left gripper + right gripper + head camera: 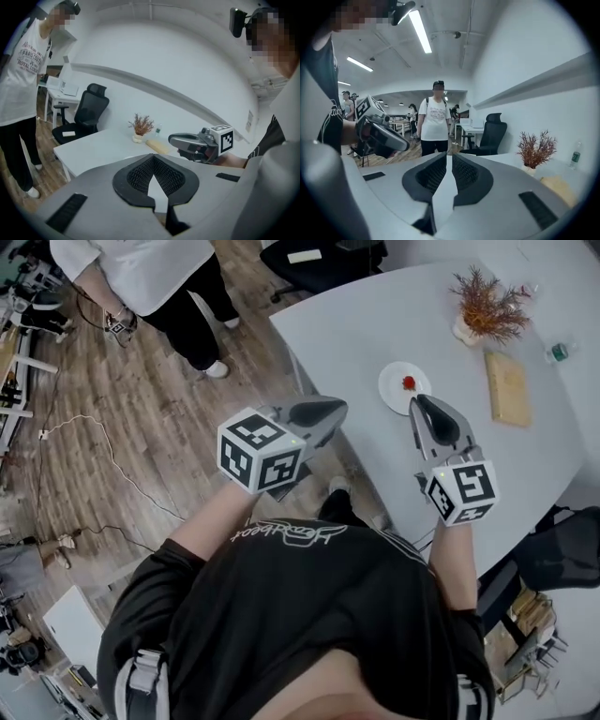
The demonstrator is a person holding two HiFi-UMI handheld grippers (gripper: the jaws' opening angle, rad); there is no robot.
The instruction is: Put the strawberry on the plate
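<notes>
The strawberry lay on the white plate, right of centre in the frame, on the pale table. The left gripper hovered at mid-frame, jaw tips clenched together, empty. The right gripper hung just below the plate, jaws a narrow slit apart, grasping nothing.

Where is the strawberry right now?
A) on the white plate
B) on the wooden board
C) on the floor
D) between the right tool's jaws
A: the head view shows the red strawberry resting on the white plate.
</notes>
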